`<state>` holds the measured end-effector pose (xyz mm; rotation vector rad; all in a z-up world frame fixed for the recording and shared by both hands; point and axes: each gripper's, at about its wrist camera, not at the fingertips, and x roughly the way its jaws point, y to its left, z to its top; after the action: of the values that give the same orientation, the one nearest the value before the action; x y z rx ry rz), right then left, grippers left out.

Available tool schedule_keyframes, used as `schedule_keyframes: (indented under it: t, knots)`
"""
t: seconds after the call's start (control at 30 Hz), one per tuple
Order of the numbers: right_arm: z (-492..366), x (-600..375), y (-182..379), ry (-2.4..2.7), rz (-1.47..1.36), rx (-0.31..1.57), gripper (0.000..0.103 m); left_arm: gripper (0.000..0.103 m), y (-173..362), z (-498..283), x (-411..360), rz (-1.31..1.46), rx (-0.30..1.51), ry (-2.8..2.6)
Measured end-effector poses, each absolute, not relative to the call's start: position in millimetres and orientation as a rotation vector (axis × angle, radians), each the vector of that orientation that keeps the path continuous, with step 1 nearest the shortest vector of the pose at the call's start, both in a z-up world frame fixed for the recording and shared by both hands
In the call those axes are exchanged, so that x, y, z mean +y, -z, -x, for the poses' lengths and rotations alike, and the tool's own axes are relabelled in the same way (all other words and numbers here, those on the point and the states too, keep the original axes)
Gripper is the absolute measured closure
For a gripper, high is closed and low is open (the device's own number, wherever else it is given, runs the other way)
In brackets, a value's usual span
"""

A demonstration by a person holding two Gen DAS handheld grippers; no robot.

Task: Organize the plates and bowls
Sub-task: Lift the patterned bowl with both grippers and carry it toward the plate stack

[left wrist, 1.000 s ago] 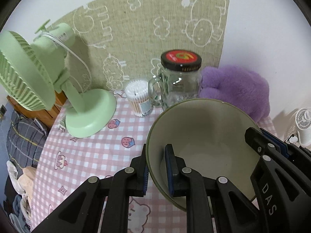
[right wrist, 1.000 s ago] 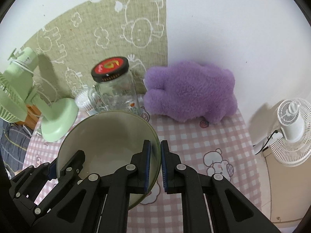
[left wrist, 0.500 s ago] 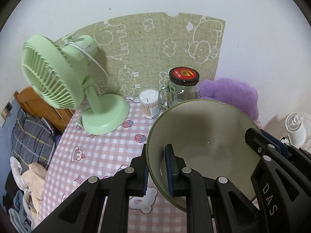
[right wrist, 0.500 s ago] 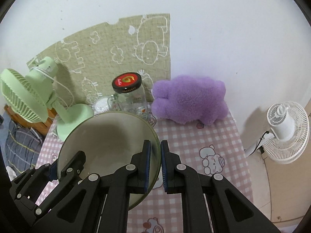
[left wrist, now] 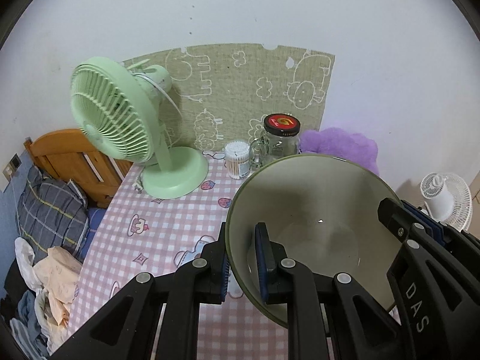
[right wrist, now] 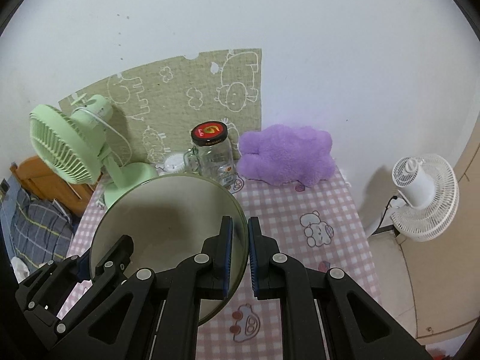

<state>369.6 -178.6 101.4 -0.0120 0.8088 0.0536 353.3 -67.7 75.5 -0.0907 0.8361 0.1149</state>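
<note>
The bowl (left wrist: 318, 225) has risen higher off the table (left wrist: 168, 225). Left gripper (left wrist: 241, 262) and right gripper (right wrist: 239, 256) each pinch opposite rims; best to keep both level, moving together, clear of the jar (left wrist: 280, 144).

Your left wrist camera sits just behind the left gripper (left wrist: 242, 259), looking forward and down over the table (left wrist: 168, 222) toward the back wall, very near the bowl (left wrist: 312, 210) filling its lower right. Your right wrist camera looks along the right gripper (right wrist: 239, 256) the same way, from further right. Both views share the bowl (right wrist: 168, 210), green fan (left wrist: 114, 120) (right wrist: 66, 150), jar (left wrist: 280, 141) (right wrist: 211, 153), purple plush (left wrist: 345, 147) (right wrist: 288, 153) and white fan (left wrist: 447, 198) (right wrist: 423, 198)
</note>
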Motion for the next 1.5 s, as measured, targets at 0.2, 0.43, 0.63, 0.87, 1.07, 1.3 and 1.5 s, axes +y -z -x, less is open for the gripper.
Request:
schedule_keyframes:
  t: [0.2, 0.43, 0.63, 0.87, 1.07, 1.3, 1.5]
  knots:
    - [-332.1, -168.8, -115.2, -0.045, -0.006, 0.797, 0.09, 0.091, -88.0, -317.6, -56.6, 0.072, 0.829, -0.105]
    - [-286.5, -156.5, -127.0, -0.023, -0.001, 0.778, 0.09, 0.091, -94.4, -274.8, -41.2, 0.085, 0.813, -0.08]
    - [-249.8, -149.7, -128.4, 0.005, 0.003, 0.774, 0.09, 0.091, -91.5, -241.4, -33.8, 0.089, 0.807, -0.051]
    - [-204.2, -152.8, -117.3, 0.061, -0.015, 0.786, 0.09, 0.091, -81.2, -205.3, -35.2, 0.072, 0.819, 0.003]
    - [-172.1, -161.9, -106.6, 0.099, -0.022, 0.805, 0.09, 0.091, -70.5, -179.0, -46.4, 0.048, 0.837, 0.043]
    - [-142.4, -179.2, -85.4, 0.125, -0.021, 0.835, 0.09, 0.091, -48.4, -151.8, -64.3, 0.032, 0.867, 0.069]
    - [-127.1, -193.0, -64.2, 0.102, -0.013, 0.871, 0.09, 0.091, -30.5, -135.3, -77.8, 0.008, 0.89, 0.061]
